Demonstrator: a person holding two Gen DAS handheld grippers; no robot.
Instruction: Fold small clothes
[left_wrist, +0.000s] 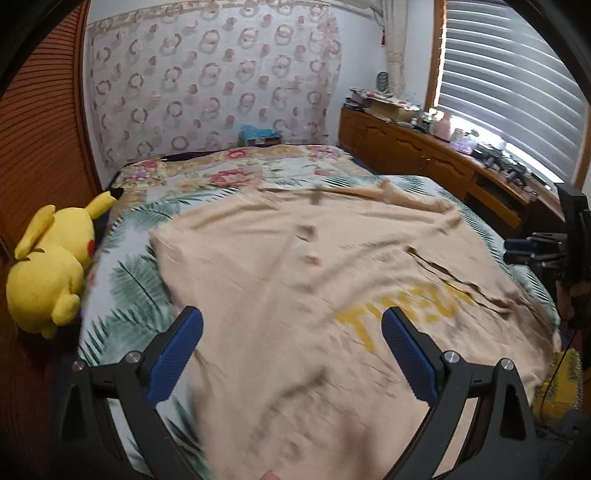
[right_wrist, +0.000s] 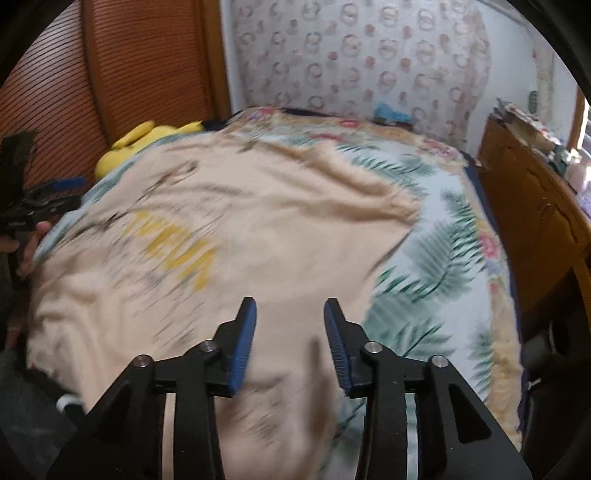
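Beige shirt (left_wrist: 295, 266) lies spread on the bed (left_wrist: 229, 173); we note both the left hand-held gripper (left_wrist: 291, 332) and the right hand-held gripper (right_wrist: 290, 321) parted, holding nothing.

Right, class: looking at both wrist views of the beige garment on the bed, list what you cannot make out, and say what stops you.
- Yellow lettering on the beige garment: motion blur in both views, unreadable.
- Garment's near hem: blurred, and cut off by the bottom edge in the left wrist view.
- Yellow plush toy: mostly hidden behind the garment in the right wrist view.
- Clutter on the wooden sideboard: too small in both views.
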